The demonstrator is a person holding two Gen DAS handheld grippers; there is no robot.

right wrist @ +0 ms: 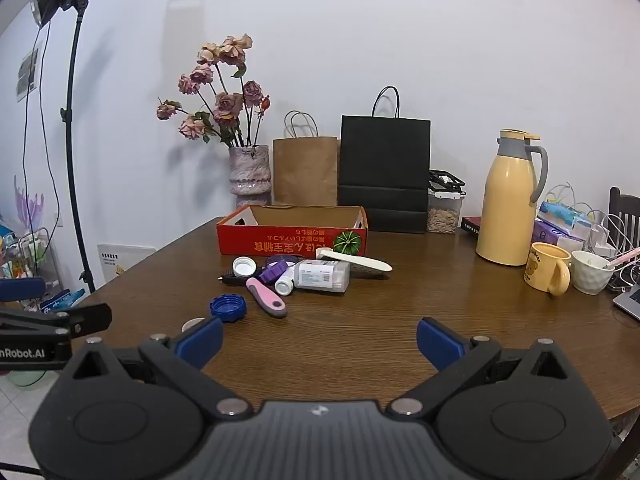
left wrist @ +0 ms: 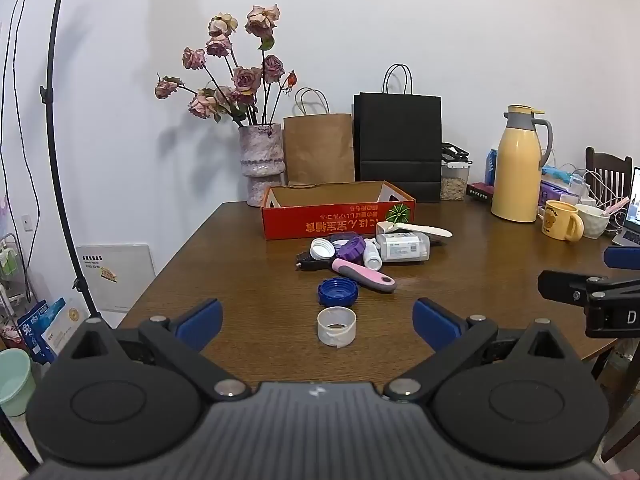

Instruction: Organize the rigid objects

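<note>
- Left gripper (left wrist: 317,322) sits low in the frame, jaws spread wide, nothing held, with the white ring cap (left wrist: 336,326) on the table (left wrist: 480,280) right between its fingers.
- Right gripper (right wrist: 320,340) is just as wide and empty over bare wood.
- Blue cap (left wrist: 338,291) lies just beyond the ring.
- Mid-frame clutter: pink-handled brush (left wrist: 362,275), white bottle (left wrist: 402,246), purple cap (left wrist: 352,249), all in front of the red cardboard box (left wrist: 338,220).
</note>
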